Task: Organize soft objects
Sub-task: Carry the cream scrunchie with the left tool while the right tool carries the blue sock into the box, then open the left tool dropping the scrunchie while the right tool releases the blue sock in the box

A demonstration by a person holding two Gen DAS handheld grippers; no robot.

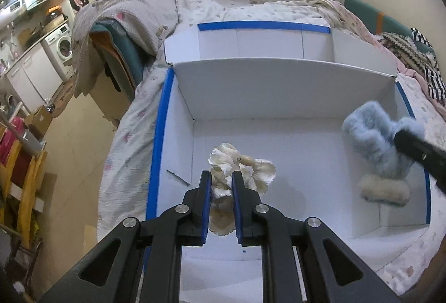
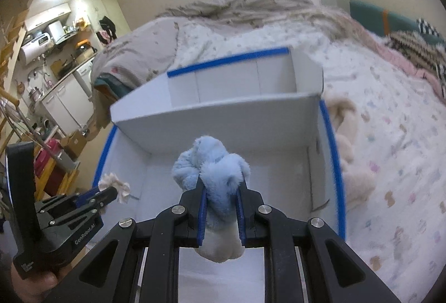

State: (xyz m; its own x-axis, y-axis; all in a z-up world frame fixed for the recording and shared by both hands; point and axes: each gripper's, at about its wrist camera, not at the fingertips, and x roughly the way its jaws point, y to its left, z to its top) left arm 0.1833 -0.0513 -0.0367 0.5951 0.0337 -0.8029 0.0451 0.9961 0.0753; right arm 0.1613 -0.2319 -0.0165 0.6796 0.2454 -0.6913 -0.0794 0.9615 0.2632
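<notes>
Already both grippers are loaded and poised over the near compartment of the white box [image 1: 292, 85]. The left gripper [image 1: 220, 177] pinches a cream ruffled scrunchie [image 1: 242, 166] between its 2 blue pads; most of the frill spills ahead of and to the right of the fingertips, with a little hanging behind them. The right gripper [image 2: 220, 186] is clamped on a fluffy blue-and-white plush [image 2: 211, 169], whose long axis runs along the fingers: blue fur bulges past the tips, the white end hangs back under the jaws.

Both items sit above the box floor, not on it, the plush toward the right wall, the scrunchie toward the left. The divider wall stands just ahead of both sets of fingers, the far compartment beyond it. Judging by this, release is straight down for either hand; neither looks clearly nearer.
</notes>
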